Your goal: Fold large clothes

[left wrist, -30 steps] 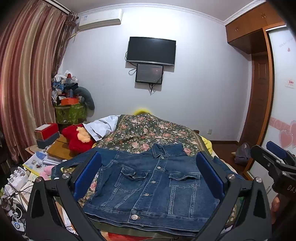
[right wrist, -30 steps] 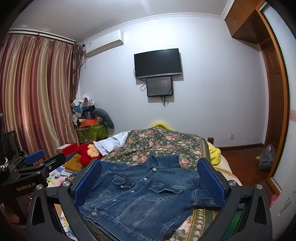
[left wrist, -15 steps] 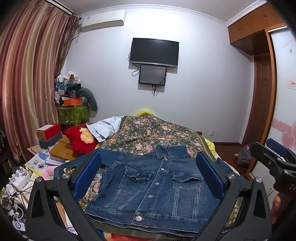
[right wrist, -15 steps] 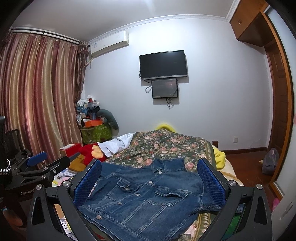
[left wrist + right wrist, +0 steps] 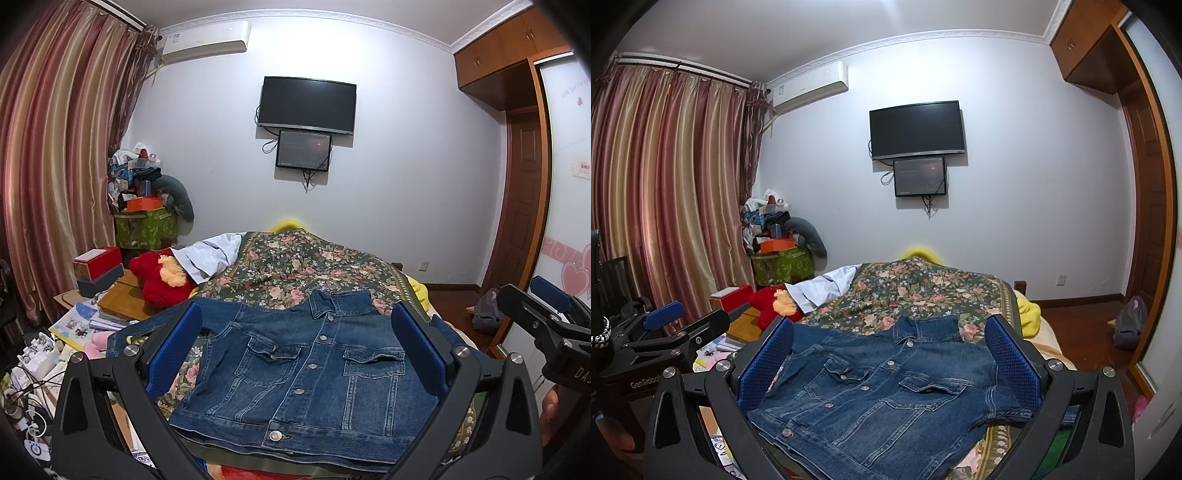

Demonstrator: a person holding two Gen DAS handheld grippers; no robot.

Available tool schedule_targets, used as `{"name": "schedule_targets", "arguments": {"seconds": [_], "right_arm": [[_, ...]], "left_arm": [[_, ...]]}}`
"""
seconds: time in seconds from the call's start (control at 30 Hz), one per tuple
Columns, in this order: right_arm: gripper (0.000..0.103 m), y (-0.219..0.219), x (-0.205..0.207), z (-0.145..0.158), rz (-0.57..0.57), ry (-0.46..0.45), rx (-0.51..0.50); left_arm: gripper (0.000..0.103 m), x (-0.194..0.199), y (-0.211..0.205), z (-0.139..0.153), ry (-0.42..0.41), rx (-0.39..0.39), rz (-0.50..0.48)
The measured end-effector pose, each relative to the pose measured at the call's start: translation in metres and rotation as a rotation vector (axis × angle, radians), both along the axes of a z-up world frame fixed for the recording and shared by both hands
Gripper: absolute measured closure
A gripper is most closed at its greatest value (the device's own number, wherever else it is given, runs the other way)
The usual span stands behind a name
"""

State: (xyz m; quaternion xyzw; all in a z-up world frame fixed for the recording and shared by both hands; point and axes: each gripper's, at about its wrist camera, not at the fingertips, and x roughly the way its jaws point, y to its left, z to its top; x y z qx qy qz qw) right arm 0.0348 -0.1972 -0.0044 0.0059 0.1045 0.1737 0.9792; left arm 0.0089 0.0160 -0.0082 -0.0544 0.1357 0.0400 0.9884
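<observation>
Both tongs gape wide and grip nothing: our left tongs (image 5: 295,350) and right tongs (image 5: 888,358) hover above the denim jacket (image 5: 314,373), each framing it between blue pads (image 5: 173,350), we judge to choose grasp points. Buttoned, front up, collar toward the top of the frame, it lies flat at lower centre on the floral bedspread (image 5: 306,266), ready for folding.
</observation>
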Motion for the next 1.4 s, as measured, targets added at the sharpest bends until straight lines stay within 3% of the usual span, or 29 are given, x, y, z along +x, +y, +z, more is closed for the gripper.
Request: {"name": "schedule_targets", "arguments": {"seconds": [1.1,1.4], "right_arm": [[0.000,-0.001,0.002,0.001,-0.009,0.031,0.007],[0.000,0.007,0.025,-0.002,-0.012,0.071,-0.005]], "left_arm": [[0.000,0.005,0.002,0.000,0.016,-0.008,0.003],[0.000,0.033,0.017,-0.008,0.051,-0.001,0.004]]}}
